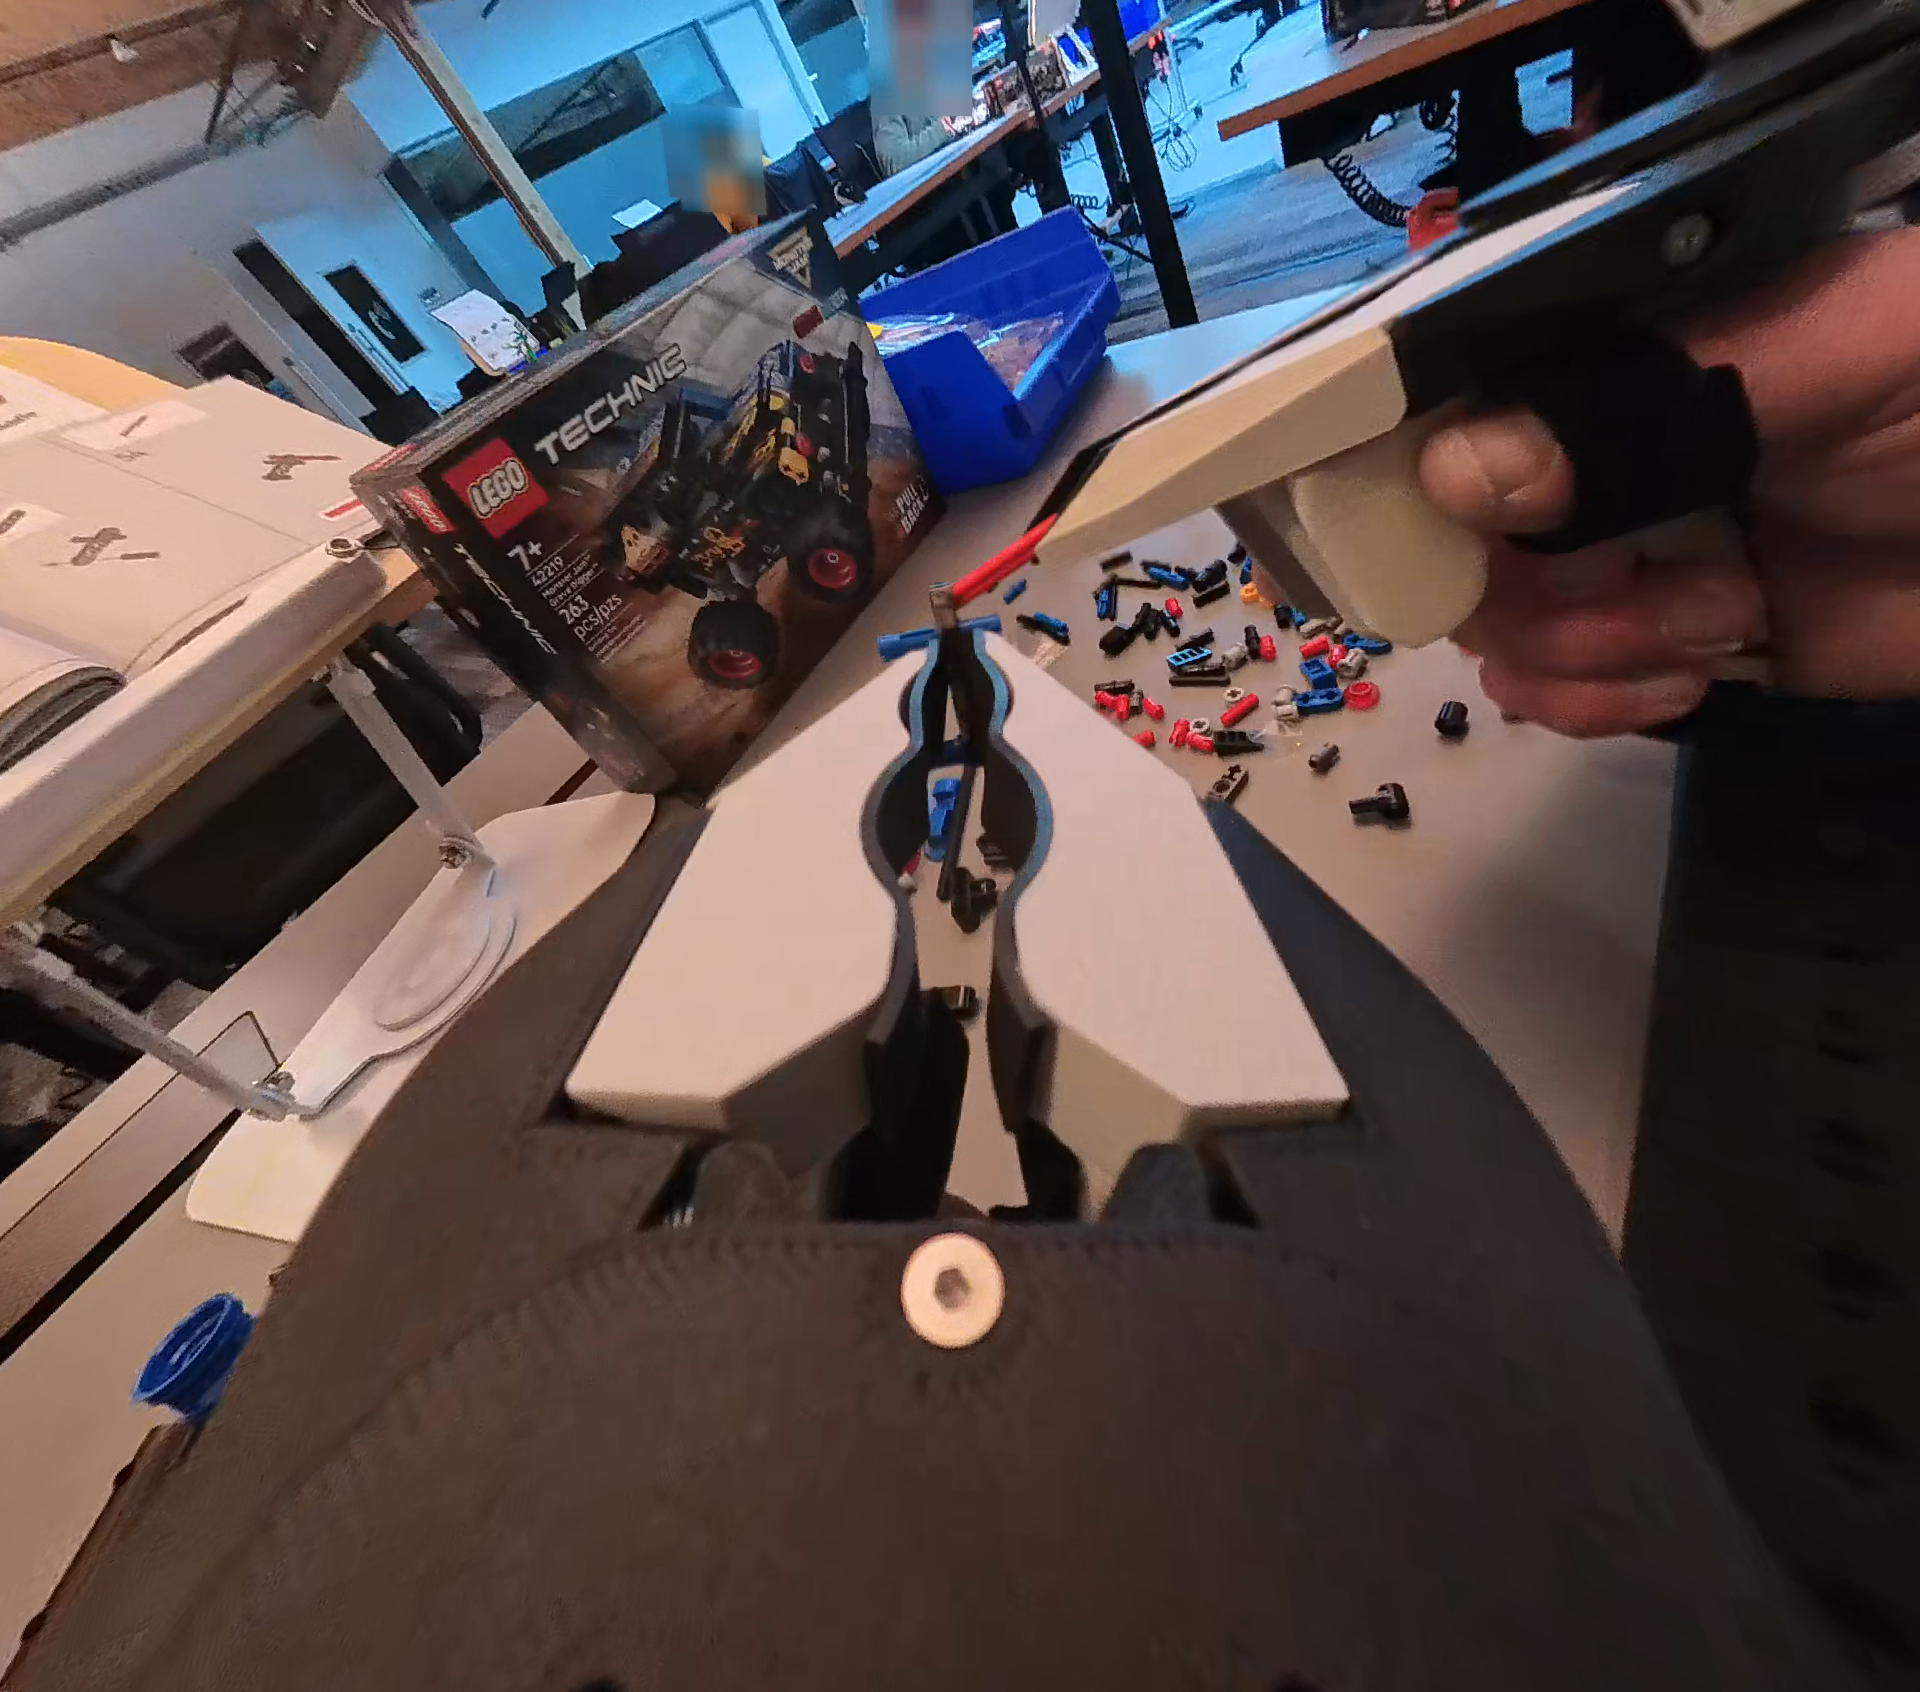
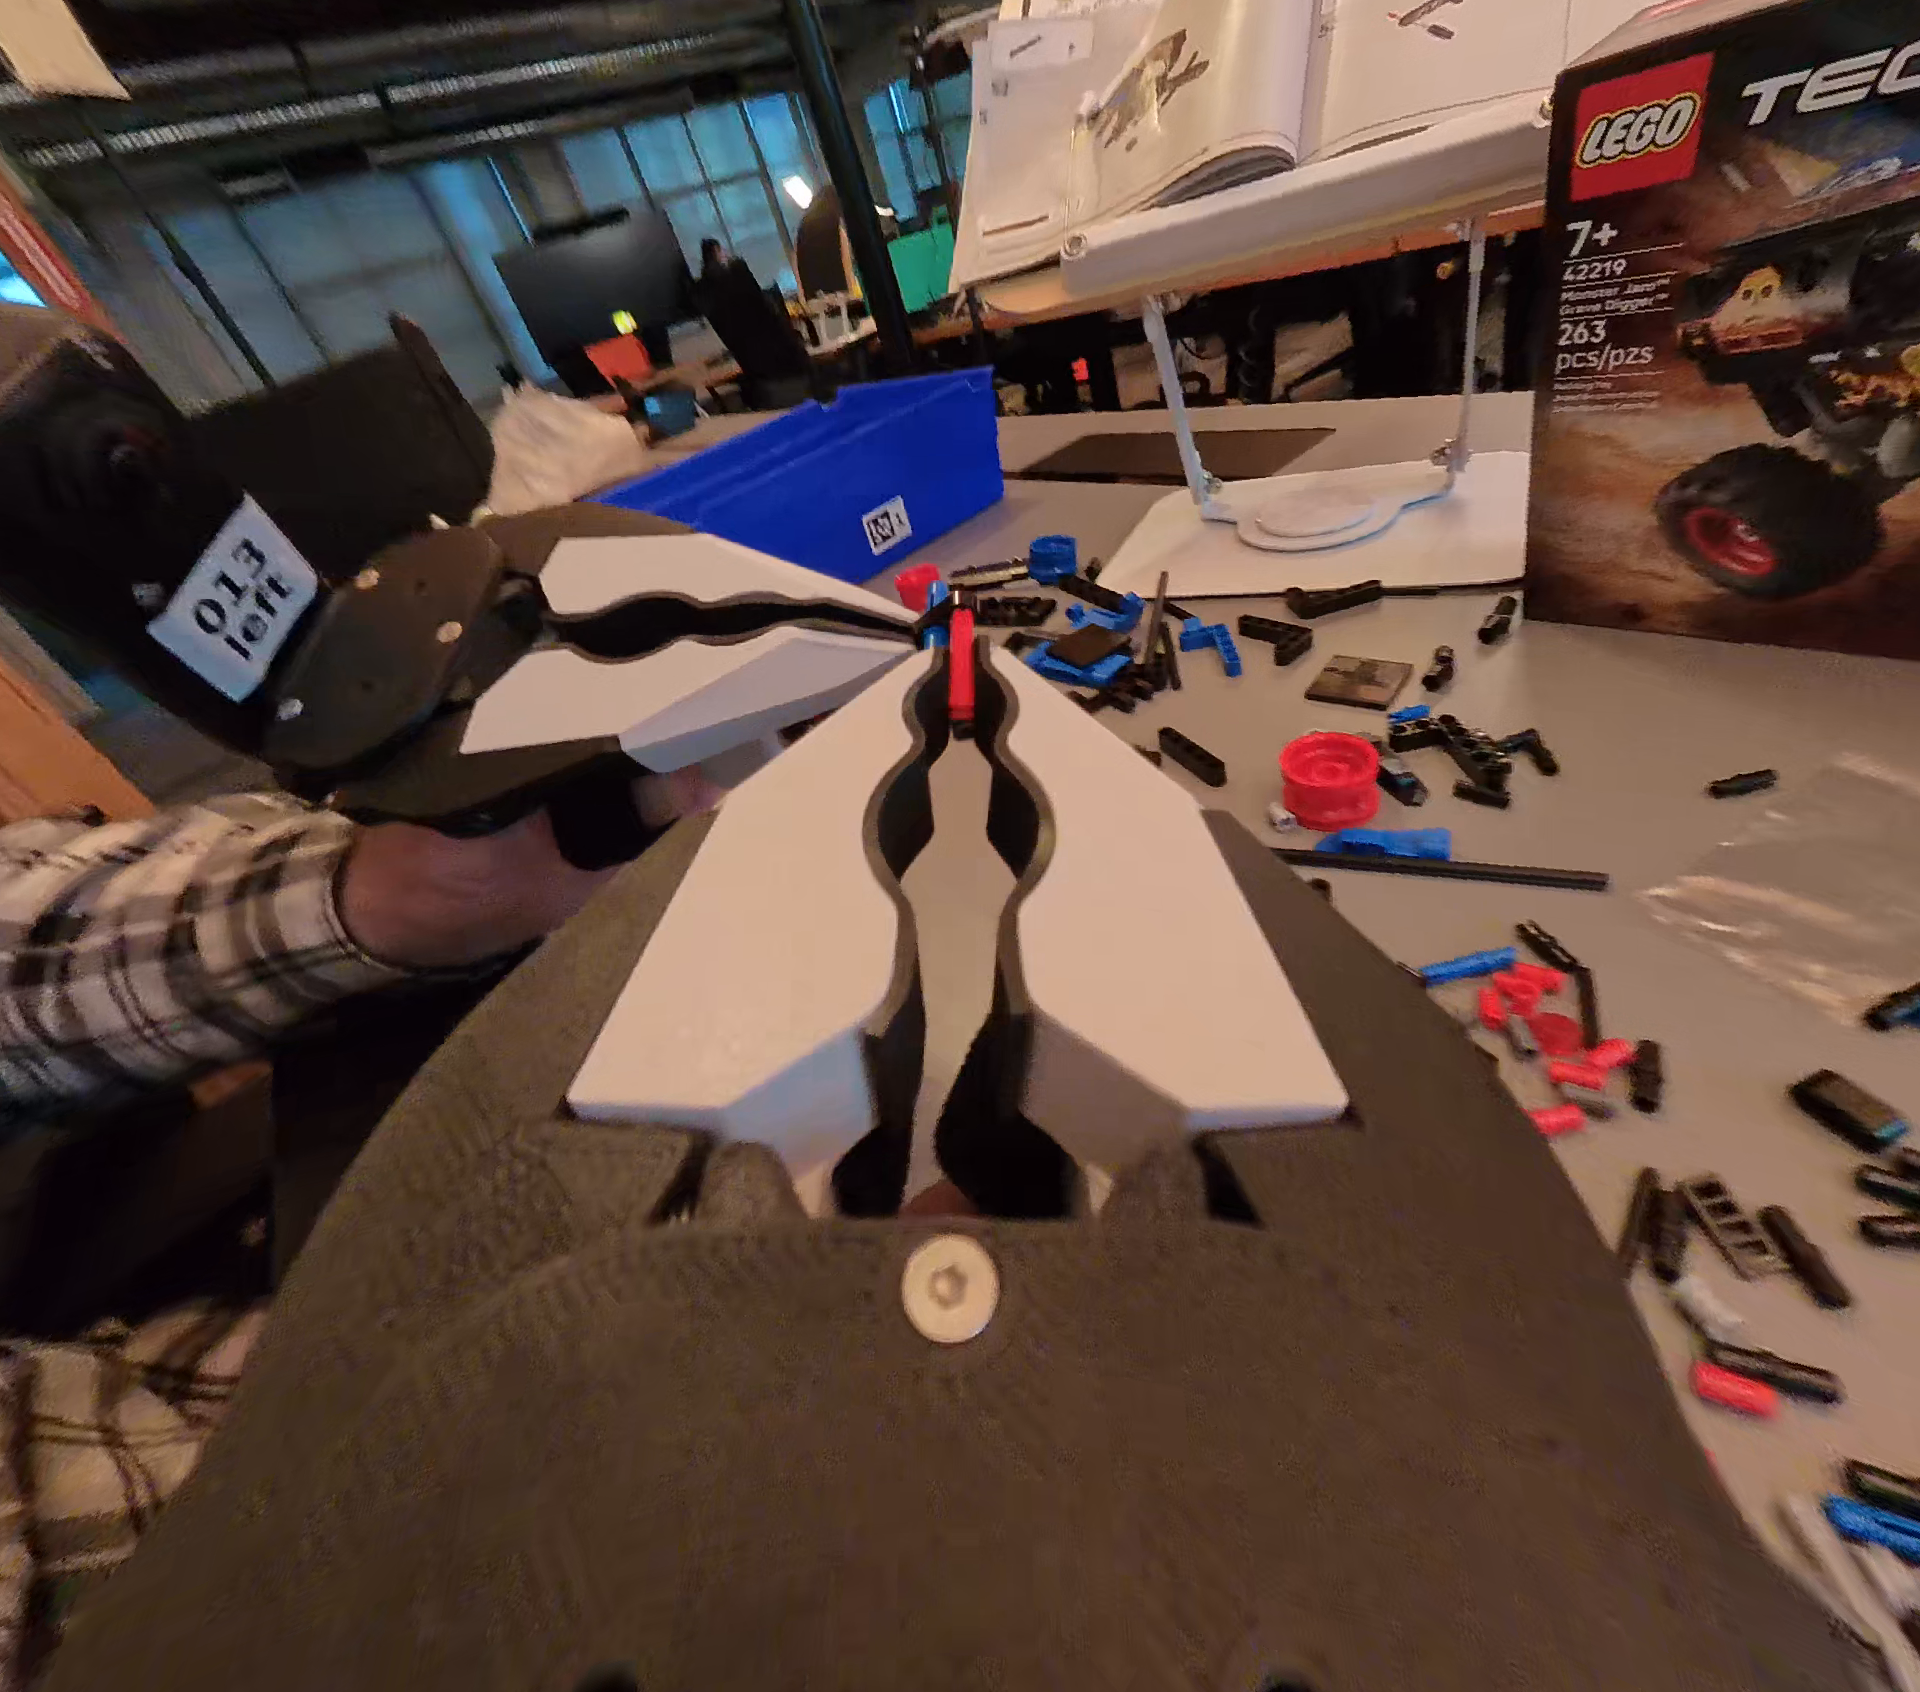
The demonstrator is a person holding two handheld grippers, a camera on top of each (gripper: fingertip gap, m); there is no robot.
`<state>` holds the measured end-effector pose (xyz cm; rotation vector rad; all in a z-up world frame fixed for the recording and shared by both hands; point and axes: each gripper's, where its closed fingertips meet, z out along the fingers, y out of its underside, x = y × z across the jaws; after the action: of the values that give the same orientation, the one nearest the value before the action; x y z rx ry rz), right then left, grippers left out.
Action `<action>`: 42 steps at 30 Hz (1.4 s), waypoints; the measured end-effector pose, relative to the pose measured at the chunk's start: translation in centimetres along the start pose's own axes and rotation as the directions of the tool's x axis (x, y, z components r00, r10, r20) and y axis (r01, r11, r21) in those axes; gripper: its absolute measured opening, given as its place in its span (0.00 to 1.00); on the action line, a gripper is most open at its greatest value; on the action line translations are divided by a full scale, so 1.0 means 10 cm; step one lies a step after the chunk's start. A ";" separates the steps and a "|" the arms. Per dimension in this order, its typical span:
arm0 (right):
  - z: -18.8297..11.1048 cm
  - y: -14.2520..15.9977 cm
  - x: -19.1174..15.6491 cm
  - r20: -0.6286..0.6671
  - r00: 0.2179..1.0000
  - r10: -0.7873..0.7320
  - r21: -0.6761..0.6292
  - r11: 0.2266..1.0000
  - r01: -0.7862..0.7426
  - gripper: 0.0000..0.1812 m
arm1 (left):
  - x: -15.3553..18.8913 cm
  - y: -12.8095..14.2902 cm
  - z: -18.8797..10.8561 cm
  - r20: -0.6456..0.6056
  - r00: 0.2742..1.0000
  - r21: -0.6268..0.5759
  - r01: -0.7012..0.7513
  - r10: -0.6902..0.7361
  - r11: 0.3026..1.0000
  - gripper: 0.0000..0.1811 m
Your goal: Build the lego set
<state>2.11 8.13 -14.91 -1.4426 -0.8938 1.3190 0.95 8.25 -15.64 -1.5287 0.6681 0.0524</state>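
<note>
My left gripper [image 1: 951, 655] is shut on a small black-and-blue assembly [image 1: 935, 643] with a grey end piece, held above the table. My right gripper [image 2: 961, 655] is shut on a red axle [image 2: 961, 671]. The red axle [image 1: 992, 574] points at the grey end of the assembly, and the two touch or nearly touch. The right gripper [image 1: 1049, 536] comes in from the right in the left wrist view. The left gripper [image 2: 909, 629] comes in from the left in the right wrist view. Each gripper is held by a hand.
Loose black, blue and red parts [image 1: 1226, 655] are scattered on the grey table [image 2: 1714, 873], with a red wheel hub [image 2: 1330, 780] among them. The set's box [image 1: 665, 520], a blue bin [image 2: 831, 468] and an open instruction booklet on a white stand [image 2: 1351, 32] stand behind. The grippers are tip to tip, or close to it.
</note>
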 end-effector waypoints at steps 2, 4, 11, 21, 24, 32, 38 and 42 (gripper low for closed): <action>0.01 -0.04 -0.02 0.012 0.999 0.037 0.032 0.999 -0.037 0.00 | -0.02 -0.03 -0.01 0.009 1.000 0.017 0.008 -0.008 1.000 0.00; 0.01 -0.08 -0.05 0.025 0.998 0.063 0.071 0.995 -0.065 0.00 | -0.04 -0.08 -0.02 0.011 0.999 0.041 0.034 -0.035 0.999 0.00; 0.04 -0.16 -0.10 0.067 0.988 0.143 0.141 0.978 -0.151 0.00 | -0.09 -0.17 -0.06 0.038 0.999 0.090 0.032 -0.035 0.995 0.00; 0.04 -0.24 -0.19 0.091 0.977 0.191 0.227 0.952 -0.207 0.00 | -0.11 -0.27 -0.12 0.076 0.997 0.132 -0.015 0.005 0.991 0.00; 0.04 -0.25 -0.20 0.096 0.977 0.192 0.229 0.951 -0.210 0.00 | -0.11 -0.30 -0.13 0.097 0.994 0.131 -0.064 0.051 0.989 0.00; 0.05 -0.24 -0.22 0.132 0.973 0.189 0.196 0.957 -0.213 0.00 | -0.12 -0.31 -0.16 0.124 0.984 0.120 -0.143 0.128 0.982 0.00; 0.05 -0.28 -0.24 0.187 0.953 0.239 0.195 0.942 -0.274 0.00 | -0.12 -0.36 -0.18 0.146 0.974 0.129 -0.194 0.175 0.972 0.00; 0.05 -0.29 -0.26 0.229 0.939 0.258 0.194 0.933 -0.303 0.00 | -0.13 -0.38 -0.21 0.126 0.982 0.154 -0.160 0.141 0.975 0.00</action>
<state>1.46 6.57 -11.33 -1.3072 -0.6500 1.7479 0.79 6.54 -11.49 -1.3054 0.6791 0.1950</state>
